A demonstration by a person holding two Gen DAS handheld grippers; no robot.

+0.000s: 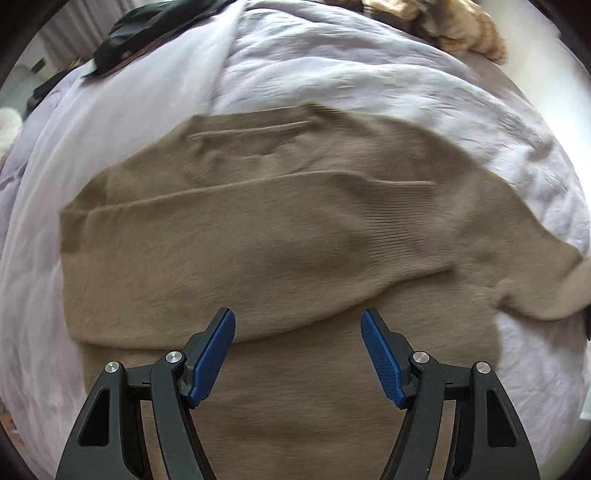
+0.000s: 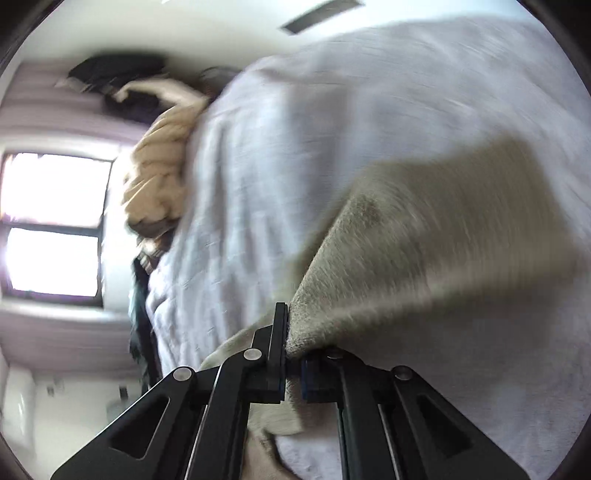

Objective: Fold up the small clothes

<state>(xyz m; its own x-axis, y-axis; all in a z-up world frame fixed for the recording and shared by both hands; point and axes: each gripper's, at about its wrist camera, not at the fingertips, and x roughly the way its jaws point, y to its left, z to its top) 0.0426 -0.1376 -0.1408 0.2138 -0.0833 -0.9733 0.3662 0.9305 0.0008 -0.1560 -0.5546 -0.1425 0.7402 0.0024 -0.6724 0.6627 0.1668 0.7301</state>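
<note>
A tan knitted sweater (image 1: 258, 236) lies spread on a pale lilac bedsheet (image 1: 332, 74), one sleeve folded across its body. My left gripper (image 1: 297, 325) hangs open just above the sweater's lower part, its blue pads (image 1: 214, 354) apart with nothing between them. In the right wrist view my right gripper (image 2: 291, 347) is shut on an edge of the tan sweater (image 2: 424, 229). The knit stretches away from the closed jaws over the lilac bedsheet (image 2: 295, 166). That view is blurred.
A crumpled beige cloth (image 1: 461, 29) lies at the far right of the bed, and dark garments (image 1: 125, 37) at the far left. The right wrist view shows the beige cloth (image 2: 159, 184), dark clothing (image 2: 118, 85) and a bright window (image 2: 55, 221).
</note>
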